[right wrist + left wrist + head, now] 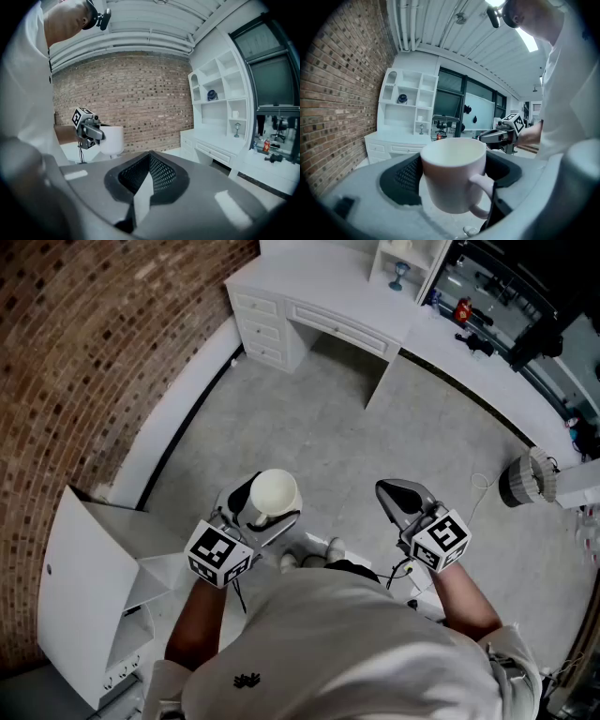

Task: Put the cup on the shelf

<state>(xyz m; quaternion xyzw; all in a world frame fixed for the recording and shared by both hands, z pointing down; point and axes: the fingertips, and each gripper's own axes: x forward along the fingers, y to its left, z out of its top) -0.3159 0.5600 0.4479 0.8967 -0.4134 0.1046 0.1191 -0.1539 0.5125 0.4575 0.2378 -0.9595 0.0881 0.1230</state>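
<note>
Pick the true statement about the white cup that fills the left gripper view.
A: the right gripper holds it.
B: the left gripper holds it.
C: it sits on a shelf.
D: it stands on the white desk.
B: the cup is clamped between the jaws of the left gripper, while the right gripper is shut on nothing.

- White short-sleeved shirt (pixel 328 643), small black logo (pixel 247 679).
- Left tool (pixel 265 512), right tool (pixel 398 498): grey shells, black ribbed pads, black-and-white marker cubes (pixel 218 554).
- Thin black cable (pixel 403 573) under right tool.
</note>
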